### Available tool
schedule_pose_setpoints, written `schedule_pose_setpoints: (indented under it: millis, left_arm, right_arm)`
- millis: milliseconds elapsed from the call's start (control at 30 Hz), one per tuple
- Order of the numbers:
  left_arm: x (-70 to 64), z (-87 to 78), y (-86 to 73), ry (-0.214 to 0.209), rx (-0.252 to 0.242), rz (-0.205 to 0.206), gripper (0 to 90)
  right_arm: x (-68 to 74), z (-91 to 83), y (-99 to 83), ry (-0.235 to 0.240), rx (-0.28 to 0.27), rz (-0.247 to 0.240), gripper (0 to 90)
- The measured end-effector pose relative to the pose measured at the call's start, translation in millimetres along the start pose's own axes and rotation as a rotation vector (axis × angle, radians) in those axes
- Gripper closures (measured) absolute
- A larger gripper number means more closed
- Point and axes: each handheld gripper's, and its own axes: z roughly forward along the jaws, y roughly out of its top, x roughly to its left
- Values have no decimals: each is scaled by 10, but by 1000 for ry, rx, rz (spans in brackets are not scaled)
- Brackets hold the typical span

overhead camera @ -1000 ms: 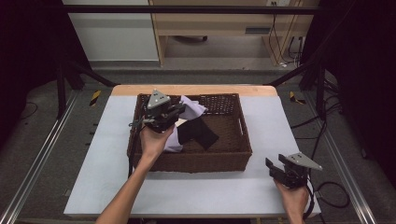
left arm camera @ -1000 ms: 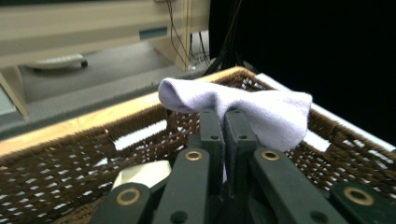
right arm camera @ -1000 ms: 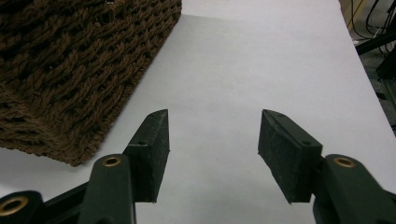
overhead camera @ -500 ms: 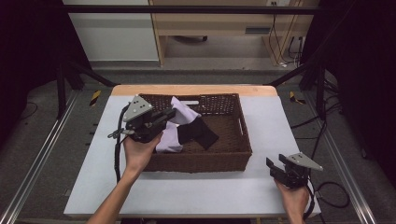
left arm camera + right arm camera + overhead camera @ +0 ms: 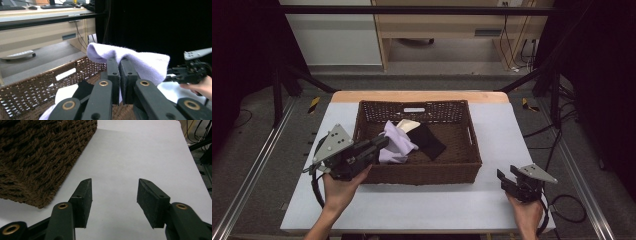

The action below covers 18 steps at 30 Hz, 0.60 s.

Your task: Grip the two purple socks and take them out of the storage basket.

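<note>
A brown wicker basket (image 5: 462, 170) stands mid-table and holds a lilac cloth (image 5: 396, 142), a cream cloth (image 5: 408, 125) and a black cloth (image 5: 428, 141). My left gripper (image 5: 379, 145) reaches over the basket's left wall and is shut on the lilac cloth (image 5: 140, 61), which drapes over the jaws (image 5: 119, 72) above the basket (image 5: 30, 90). My right gripper (image 5: 507, 179) rests low at the table's front right, open with nothing between its fingers (image 5: 113, 200), beside the basket's corner (image 5: 37, 157).
The white table top (image 5: 432, 205) has free room in front of and to the right of the basket. A wooden desk (image 5: 452, 25) and cables stand beyond the far edge. Metal rails run along both sides of the table.
My left gripper has pulled back leftward and toward the front, out over the basket's left wall, drawing the lilac cloth along. The right gripper has stayed still.
</note>
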Motion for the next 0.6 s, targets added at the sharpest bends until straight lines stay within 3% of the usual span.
schedule_pose_setpoints:
  millis: [267, 600]
  left_arm:
    - [-149, -218, -186, -38, 9, 11, 863]
    - [-278, -341, -477, -70, 52, -6, 863]
  right_arm:
    - [2, 1, -6, -4, -2, -10, 464]
    - [14, -13, -14, 0, -2, -10, 467]
